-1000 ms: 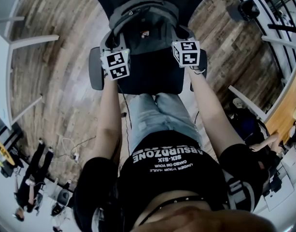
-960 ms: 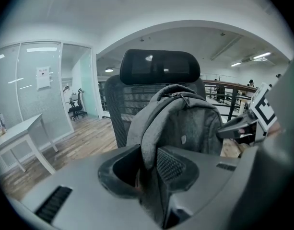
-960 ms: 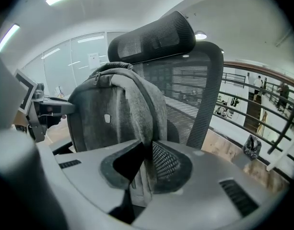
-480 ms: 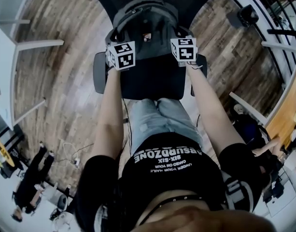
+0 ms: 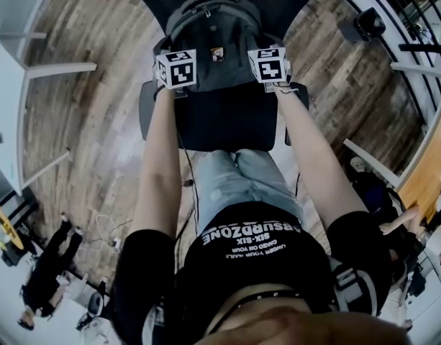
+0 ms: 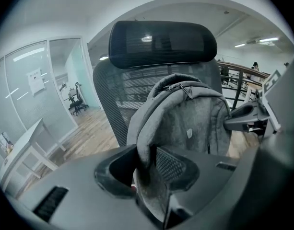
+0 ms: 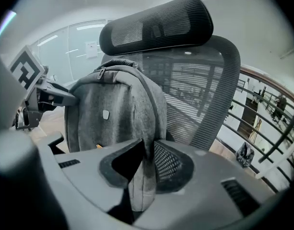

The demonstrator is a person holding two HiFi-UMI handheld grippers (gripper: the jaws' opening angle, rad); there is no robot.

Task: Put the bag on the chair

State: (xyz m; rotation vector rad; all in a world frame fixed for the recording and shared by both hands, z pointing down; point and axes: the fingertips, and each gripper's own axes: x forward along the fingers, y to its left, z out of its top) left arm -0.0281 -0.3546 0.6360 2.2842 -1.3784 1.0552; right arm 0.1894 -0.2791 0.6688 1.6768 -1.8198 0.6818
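A grey backpack (image 5: 213,42) stands upright on the black office chair's seat (image 5: 227,121), with its back toward the mesh backrest (image 7: 204,104). My left gripper (image 5: 170,52) is shut on the backpack's left side edge (image 6: 147,143). My right gripper (image 5: 267,49) holds the right side edge (image 7: 144,176); its jaws have just been opening a little, with the fabric still between the pads. In the left gripper view the bag (image 6: 194,119) fills the middle under the headrest (image 6: 161,42). In the right gripper view the bag (image 7: 113,114) sits left of centre.
The chair's armrests (image 5: 146,106) flank the seat. A white table (image 5: 19,70) stands at the left on the wood floor, and cables (image 5: 105,225) lie near it. A railing (image 7: 266,123) and a wooden desk (image 5: 429,171) are at the right.
Both grippers have carried the backpack farther from me, toward the chair's backrest, and slightly lower. The bag now sits deeper on the seat.
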